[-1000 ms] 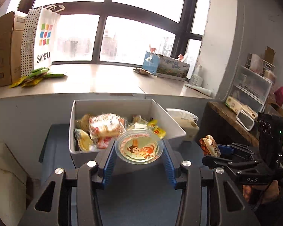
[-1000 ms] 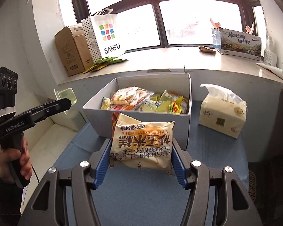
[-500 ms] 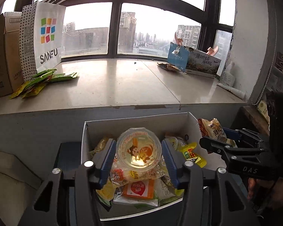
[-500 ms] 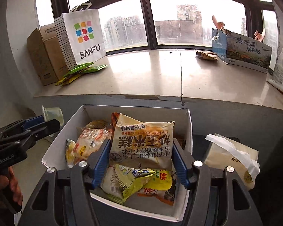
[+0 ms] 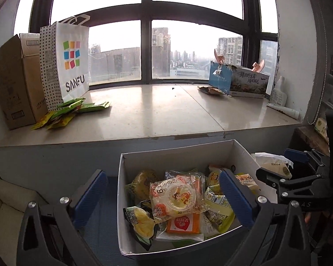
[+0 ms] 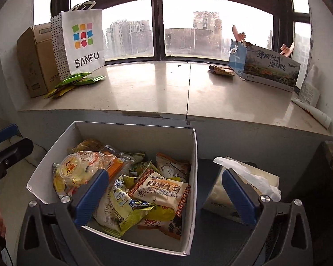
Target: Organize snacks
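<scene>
A white cardboard box full of snack packets sits on a blue surface below the window ledge; it also shows in the right wrist view. A round jelly cup lies on top of the packets, seen also in the right wrist view. A yellow corn-cake bag lies in the box. My left gripper is open and empty above the box. My right gripper is open and empty above the box's right side.
The window ledge holds a cardboard carton, a SANFU paper bag, green and yellow packets and a printed box. A tissue pack stands right of the snack box.
Both grippers opened. The jelly cup dropped from the left gripper and the corn-cake bag from the right gripper; both now lie in the box.
</scene>
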Tool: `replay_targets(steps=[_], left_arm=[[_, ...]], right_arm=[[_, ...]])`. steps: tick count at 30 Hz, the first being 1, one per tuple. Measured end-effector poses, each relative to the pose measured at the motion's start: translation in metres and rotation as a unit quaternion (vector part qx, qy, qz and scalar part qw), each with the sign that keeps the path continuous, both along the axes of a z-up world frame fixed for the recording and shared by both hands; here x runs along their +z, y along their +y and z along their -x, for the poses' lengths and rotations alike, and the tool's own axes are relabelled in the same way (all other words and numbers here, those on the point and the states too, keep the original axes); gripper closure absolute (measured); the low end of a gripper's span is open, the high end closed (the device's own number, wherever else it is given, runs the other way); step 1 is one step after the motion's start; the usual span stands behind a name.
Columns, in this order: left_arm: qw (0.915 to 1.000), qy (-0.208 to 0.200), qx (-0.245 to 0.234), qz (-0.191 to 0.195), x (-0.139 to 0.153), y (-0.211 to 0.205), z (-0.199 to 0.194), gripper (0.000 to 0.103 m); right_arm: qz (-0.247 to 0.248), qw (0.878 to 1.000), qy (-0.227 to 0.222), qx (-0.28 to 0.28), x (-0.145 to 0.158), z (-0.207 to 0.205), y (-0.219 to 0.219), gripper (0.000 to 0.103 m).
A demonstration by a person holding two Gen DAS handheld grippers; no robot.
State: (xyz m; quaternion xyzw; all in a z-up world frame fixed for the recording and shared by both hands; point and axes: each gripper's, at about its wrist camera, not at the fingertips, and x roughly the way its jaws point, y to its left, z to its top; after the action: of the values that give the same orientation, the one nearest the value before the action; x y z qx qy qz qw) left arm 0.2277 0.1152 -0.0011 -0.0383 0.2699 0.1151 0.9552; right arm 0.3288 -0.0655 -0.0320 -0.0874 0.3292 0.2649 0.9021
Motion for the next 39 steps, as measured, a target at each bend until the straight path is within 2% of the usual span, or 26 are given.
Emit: replay_targets(steps=[3, 7, 9, 12, 15, 19, 22, 24, 27, 30, 36, 39], left_arm=[[0.9994, -0.033, 0.004, -0.010, 0.012, -0.010, 0.024, 0.000], [0.9984, -0.032, 0.031, -0.034, 0.022, -0.025, 0.052, 0.000], [0.9988, -0.037, 0.023, -0.024, 0.026, -0.030, 0.072, 0.000], [0.9997, -0.017, -0.015, 0.008, 0.027, -0.040, 0.096, 0.000], [0.9999, 0.004, -0.009, 0.004, 0.026, -0.055, 0.124, 0.000], [1.0000, 0.003, -0.004, -0.007, 0.017, -0.078, 0.168, 0.000], [0.9997, 0.014, -0.012, 0.014, 0.006, -0.090, 0.192, 0.000], [0.9995, 0.013, -0.011, 0.025, 0.001, -0.094, 0.205, 0.000], [0.9999, 0.012, 0.003, 0.010, 0.000, -0.100, 0.216, 0.000], [0.9999, 0.015, -0.007, -0.003, 0.001, -0.107, 0.218, 0.000], [0.9995, 0.025, -0.014, 0.015, -0.002, -0.105, 0.216, 0.000], [0.9996, 0.025, -0.010, 0.008, -0.002, -0.106, 0.215, 0.000]], right_arm=[[-0.010, 0.999, -0.037, 0.004, 0.014, 0.028, -0.009, 0.000], [-0.008, 0.998, -0.065, -0.001, 0.028, 0.064, -0.024, 0.000], [-0.014, 0.997, -0.074, -0.004, 0.035, 0.083, -0.036, 0.000], [-0.020, 0.997, -0.075, 0.013, 0.042, 0.112, -0.050, 0.000], [-0.008, 0.995, -0.096, 0.021, 0.043, 0.146, -0.062, 0.000], [-0.023, 0.996, -0.060, 0.055, 0.034, 0.182, -0.078, 0.000], [-0.043, 0.997, -0.021, 0.052, 0.023, 0.203, -0.091, 0.000], [-0.046, 0.997, -0.024, 0.054, 0.019, 0.220, -0.096, 0.000], [-0.043, 0.997, -0.045, 0.036, 0.020, 0.238, -0.104, 0.000], [-0.053, 0.997, -0.041, 0.035, 0.023, 0.242, -0.105, 0.000], [-0.058, 0.997, -0.046, 0.036, 0.027, 0.244, -0.105, 0.000], [-0.060, 0.996, -0.050, 0.036, 0.028, 0.246, -0.105, 0.000]])
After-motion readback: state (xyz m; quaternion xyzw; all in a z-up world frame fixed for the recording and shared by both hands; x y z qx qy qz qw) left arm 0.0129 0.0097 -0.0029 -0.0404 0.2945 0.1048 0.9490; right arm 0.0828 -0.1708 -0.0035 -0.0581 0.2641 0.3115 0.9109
